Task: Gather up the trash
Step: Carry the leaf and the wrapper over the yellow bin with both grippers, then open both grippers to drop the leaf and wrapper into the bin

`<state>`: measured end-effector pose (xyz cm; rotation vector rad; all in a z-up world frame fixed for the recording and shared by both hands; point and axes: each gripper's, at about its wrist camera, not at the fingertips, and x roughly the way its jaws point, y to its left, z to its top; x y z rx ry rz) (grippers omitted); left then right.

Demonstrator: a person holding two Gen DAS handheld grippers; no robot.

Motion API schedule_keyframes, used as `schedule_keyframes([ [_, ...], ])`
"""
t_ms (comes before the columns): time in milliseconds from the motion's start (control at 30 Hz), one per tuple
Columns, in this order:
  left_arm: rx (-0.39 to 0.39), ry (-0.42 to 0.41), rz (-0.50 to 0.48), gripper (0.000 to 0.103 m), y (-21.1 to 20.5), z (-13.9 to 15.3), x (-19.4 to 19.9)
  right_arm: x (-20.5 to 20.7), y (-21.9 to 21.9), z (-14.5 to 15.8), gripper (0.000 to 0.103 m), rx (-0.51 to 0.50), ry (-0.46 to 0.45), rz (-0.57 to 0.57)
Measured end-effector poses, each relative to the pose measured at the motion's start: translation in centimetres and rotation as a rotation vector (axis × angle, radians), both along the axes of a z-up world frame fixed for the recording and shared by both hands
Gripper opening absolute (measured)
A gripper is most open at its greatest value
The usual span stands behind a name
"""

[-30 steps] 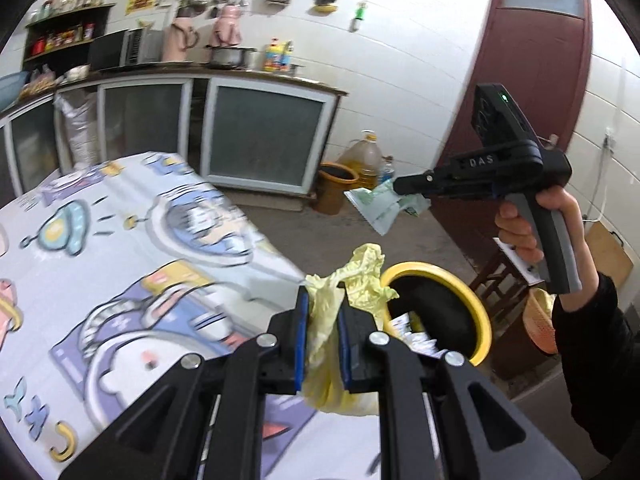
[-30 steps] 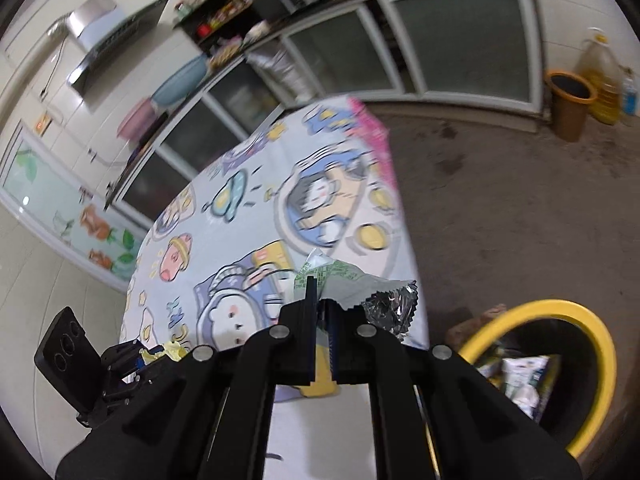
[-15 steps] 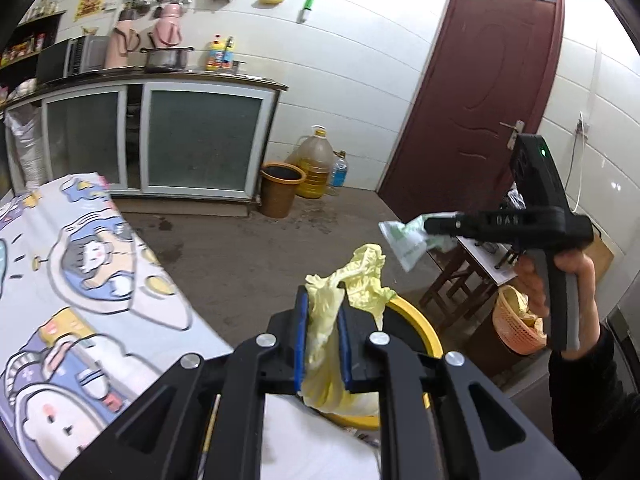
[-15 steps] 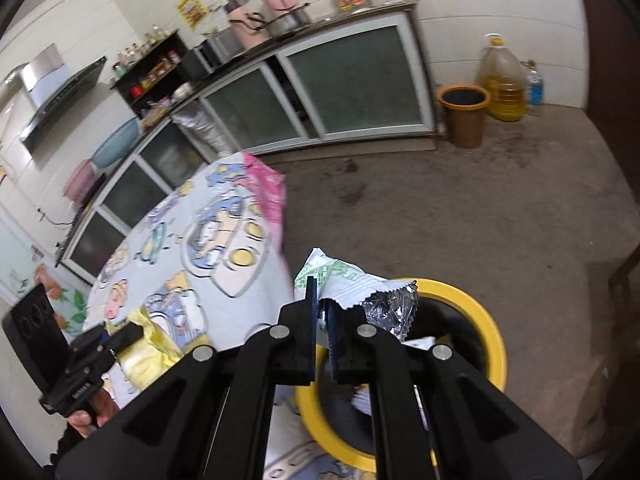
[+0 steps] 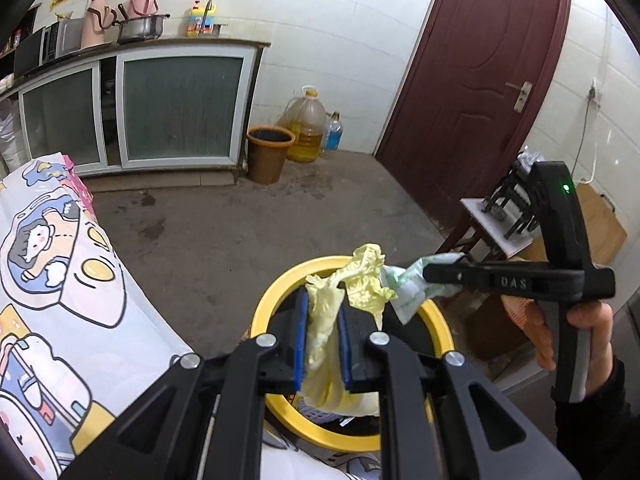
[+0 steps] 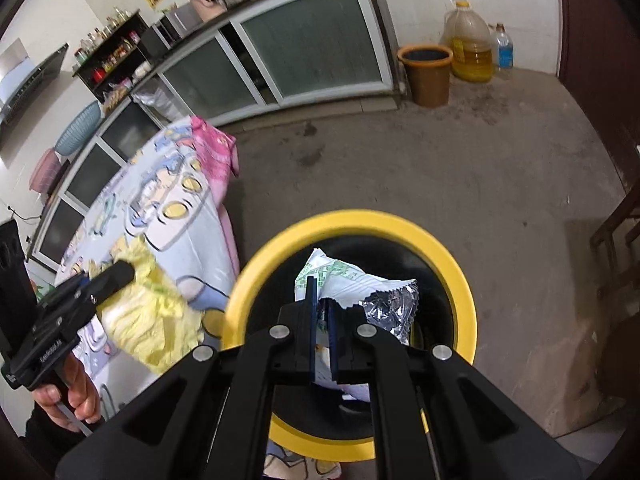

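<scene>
Both grippers tilt downward over a yellow-rimmed bin beside the desk. The left gripper has its jaws clamped on a crumpled yellow wrapper; the right gripper, marked "DAS", has its jaws clamped on a green-and-white foil packet.

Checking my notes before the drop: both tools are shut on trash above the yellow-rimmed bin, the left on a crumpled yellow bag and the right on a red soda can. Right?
One detail is wrong. The right tool grips a white and green foil-lined snack wrapper, not a red can, as the right wrist view shows. The left tool does hold the crumpled yellow bag above the yellow-rimmed bin.
</scene>
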<state>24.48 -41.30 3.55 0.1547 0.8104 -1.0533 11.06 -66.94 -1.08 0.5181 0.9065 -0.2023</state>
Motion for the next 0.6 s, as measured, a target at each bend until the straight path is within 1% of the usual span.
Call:
schedule_keyframes([
  [100, 0.018, 0.021, -0.004, 0.012, -1.2, -1.2, 0.0, 0.3, -0.1, -1.6, 0.005, 0.010, 0.032, 0.006],
  [200, 0.049, 0.019, -0.001, 0.012, -2.5, -2.3, -0.1, 0.5, -0.1, -2.9, 0.005, -0.006, 0.062, 0.008],
  [433, 0.100, 0.041, -0.003, 0.012, -4.3, -4.2, -0.1, 0.9, -0.3, -4.6, 0.005, 0.019, 0.105, 0.015],
  [600, 0.110, 0.072, -0.005, 0.012, -5.1, -5.0, 0.0, 0.9, -0.6, -5.6, 0.007, 0.047, 0.127, 0.019],
])
